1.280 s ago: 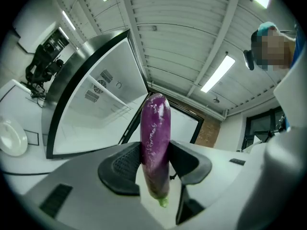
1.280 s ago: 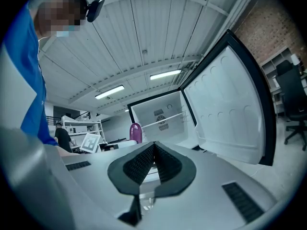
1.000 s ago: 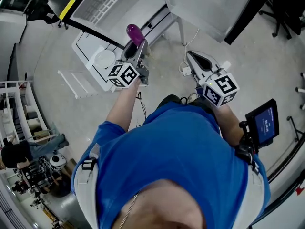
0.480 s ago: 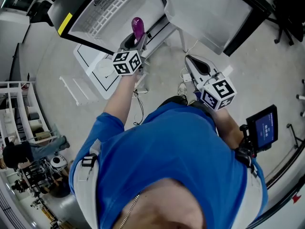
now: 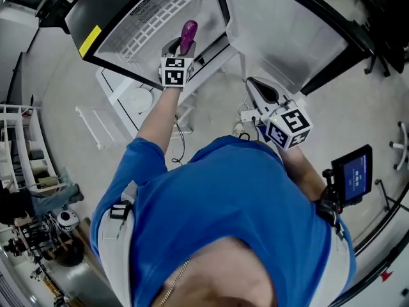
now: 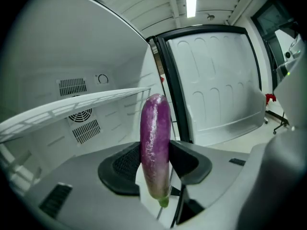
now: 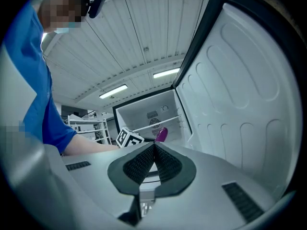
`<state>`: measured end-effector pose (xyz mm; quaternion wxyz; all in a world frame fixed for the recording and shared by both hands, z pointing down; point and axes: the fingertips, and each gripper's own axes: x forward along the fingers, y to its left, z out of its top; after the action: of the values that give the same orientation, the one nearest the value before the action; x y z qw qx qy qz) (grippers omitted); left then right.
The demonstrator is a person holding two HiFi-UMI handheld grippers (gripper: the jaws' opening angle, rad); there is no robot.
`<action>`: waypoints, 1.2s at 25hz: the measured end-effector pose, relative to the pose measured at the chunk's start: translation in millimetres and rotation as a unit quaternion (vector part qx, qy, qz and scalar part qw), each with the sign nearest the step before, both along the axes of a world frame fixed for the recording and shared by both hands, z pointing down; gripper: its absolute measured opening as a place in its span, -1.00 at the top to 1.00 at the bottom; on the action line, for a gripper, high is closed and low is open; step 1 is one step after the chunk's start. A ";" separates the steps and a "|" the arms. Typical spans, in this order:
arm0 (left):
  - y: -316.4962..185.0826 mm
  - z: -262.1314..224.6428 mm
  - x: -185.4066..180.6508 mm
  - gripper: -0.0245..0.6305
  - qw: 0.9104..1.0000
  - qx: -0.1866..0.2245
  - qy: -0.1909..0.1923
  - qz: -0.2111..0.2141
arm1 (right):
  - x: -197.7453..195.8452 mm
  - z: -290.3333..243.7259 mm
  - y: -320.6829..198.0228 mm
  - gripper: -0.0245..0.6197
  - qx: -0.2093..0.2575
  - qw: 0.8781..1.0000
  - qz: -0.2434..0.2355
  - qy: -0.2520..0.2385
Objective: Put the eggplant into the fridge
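At open fridge (image 5: 147, 11), grey floor (image 5: 57, 85) | left tongs (image 5: 181, 50) grasp eggplant (image 6: 155, 143) | right tongs (image 7: 154, 150) clenched

White shelving rack (image 5: 25, 152) far left of left gripper (image 5: 181, 48); small screen (image 5: 353, 171) right of right gripper (image 5: 252, 82); white cable (image 5: 245, 114) beside it.

Eggplant (image 6: 155, 143) at the open fridge (image 6: 115, 56).
The long glossy purple eggplant stands upright, green stem end down, pinched in the left claw (image 6: 154, 163), in front of the white fridge's wire shelf (image 6: 72, 107).
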<state>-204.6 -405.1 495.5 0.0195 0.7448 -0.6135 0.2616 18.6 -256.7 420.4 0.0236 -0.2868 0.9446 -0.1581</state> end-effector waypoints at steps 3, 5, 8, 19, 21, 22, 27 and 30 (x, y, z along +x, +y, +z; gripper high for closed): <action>-23.6 17.5 -11.7 0.35 0.999 -0.013 -0.035 -0.001 | -5.3 2.4 -12.8 0.92 0.000 1.000 -0.004 0.004; -30.8 24.7 -18.7 0.35 0.998 -0.021 -0.066 0.001 | -7.3 1.0 -12.6 0.92 0.001 1.000 -0.004 0.007; -40.9 33.8 -29.7 0.35 0.993 -0.038 -0.109 -0.002 | -8.7 -1.5 -14.4 0.92 0.002 1.000 -0.005 0.009; -79.6 64.2 -67.6 0.35 0.971 -0.105 -0.215 -0.013 | -9.1 -3.3 -28.3 0.92 -0.003 1.000 0.008 0.013; -85.8 71.9 -74.7 0.35 0.965 -0.120 -0.232 -0.015 | -8.8 -2.9 -32.1 0.92 -0.003 1.000 0.010 0.014; -89.1 75.4 -78.0 0.35 0.963 -0.127 -0.239 -0.017 | -8.5 -2.4 -34.3 0.92 -0.004 1.000 0.012 0.015; -98.6 89.3 -94.6 0.35 0.954 -0.154 -0.257 -0.023 | -5.8 0.1 -40.1 0.92 -0.008 1.000 0.023 0.019; -99.0 99.5 -106.2 0.35 0.948 -0.170 -0.266 -0.027 | -4.2 0.6 -41.0 0.92 -0.010 0.999 0.029 0.021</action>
<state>-310.8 -504.1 595.0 -0.0107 0.6165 -0.5628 0.5505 14.4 -297.7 421.0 0.0052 -0.3180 0.9344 -0.1607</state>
